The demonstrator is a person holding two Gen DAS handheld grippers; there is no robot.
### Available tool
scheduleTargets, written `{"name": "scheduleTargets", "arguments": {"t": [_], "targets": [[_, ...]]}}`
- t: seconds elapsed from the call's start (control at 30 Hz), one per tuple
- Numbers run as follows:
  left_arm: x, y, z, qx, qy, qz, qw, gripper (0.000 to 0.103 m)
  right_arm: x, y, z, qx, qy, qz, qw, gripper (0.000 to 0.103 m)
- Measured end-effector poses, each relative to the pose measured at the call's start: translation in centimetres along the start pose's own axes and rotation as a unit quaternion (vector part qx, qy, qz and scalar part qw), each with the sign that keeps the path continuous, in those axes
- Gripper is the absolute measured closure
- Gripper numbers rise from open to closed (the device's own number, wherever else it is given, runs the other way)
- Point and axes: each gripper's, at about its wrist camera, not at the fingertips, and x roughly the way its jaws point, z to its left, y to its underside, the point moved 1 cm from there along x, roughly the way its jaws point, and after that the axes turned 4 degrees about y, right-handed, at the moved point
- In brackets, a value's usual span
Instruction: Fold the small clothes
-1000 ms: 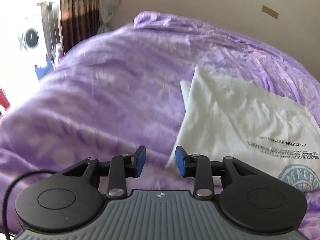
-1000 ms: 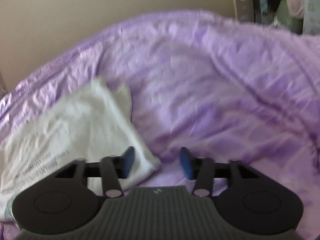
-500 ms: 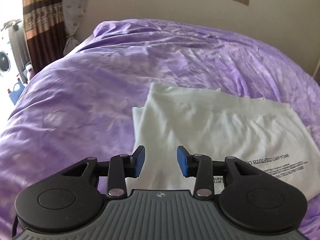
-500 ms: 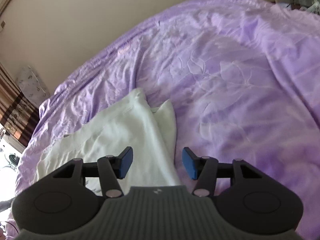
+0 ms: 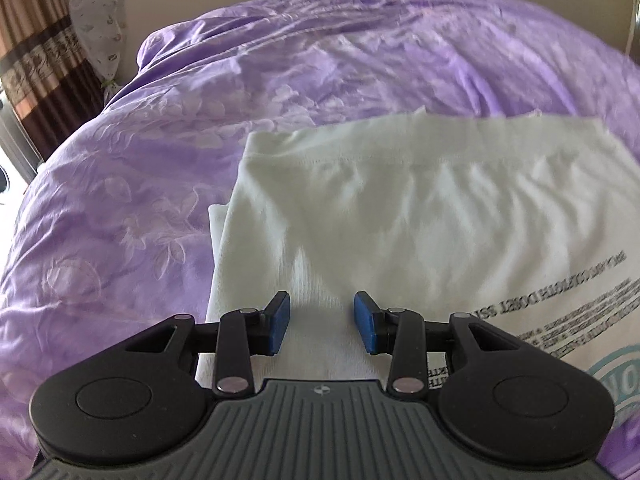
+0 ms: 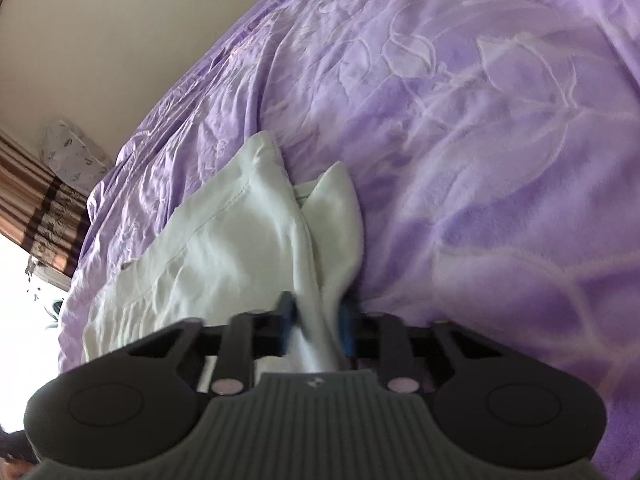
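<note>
A white t-shirt point(image 5: 400, 208) with dark printed text lies partly folded on the purple bedspread point(image 5: 120, 200). My left gripper point(image 5: 322, 324) hovers over the shirt's left side, jaws open, with cloth below them but not pinched. In the right wrist view the t-shirt point(image 6: 224, 240) runs away to the left, and a folded flap of it rises between the blue pads. My right gripper point(image 6: 317, 326) is closing on that flap, with its pads against the cloth, though the fingers are blurred.
A beige wall point(image 6: 100, 40) runs behind the bed. Brown striped curtains point(image 5: 36, 60) and a patterned pillow point(image 5: 100, 20) stand at the bed's far left corner. Purple bedspread point(image 6: 500, 160) stretches to the right of the shirt.
Both grippers have moved in over the shirt. The left one now has cloth under its open jaws. The right one's jaws have closed from wide apart onto the shirt's edge.
</note>
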Motion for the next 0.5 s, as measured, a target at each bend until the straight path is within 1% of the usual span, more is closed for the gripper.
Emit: {"name": "scheduleTargets", "arguments": {"t": [0.07,0.17,0.33,0.37,0.43,0.5], "targets": [[-0.1,0.0,0.0,0.006,-0.001,0.000,1.0000,0.059,-0.5,-0.1,0.4,-0.004,-0.001,-0.002,1.000,0.097],[-0.7,0.0,0.2,0.002,0.001,0.002,1.0000,0.059,-1.7,-0.7,2.4,-0.031,0.014,-0.008,0.999,0.099],[-3.2,0.4,1.4,-0.005,0.006,-0.012,0.9999,0.059,-4.6,-1.6,8.7,-0.076,0.027,-0.018,0.997,0.100],[-3.7,0.5,1.8,-0.010,0.005,-0.014,0.9998,0.059,-5.2,-1.8,10.4,-0.082,0.023,-0.020,0.996,0.100],[-5.0,1.0,3.1,-0.040,0.009,-0.016,0.9990,0.059,-6.2,-1.9,13.4,-0.088,0.015,-0.021,0.996,0.100],[-6.1,1.6,4.4,-0.069,0.021,-0.020,0.9972,0.059,-6.6,-1.6,16.6,-0.098,0.010,-0.022,0.995,0.100]]}}
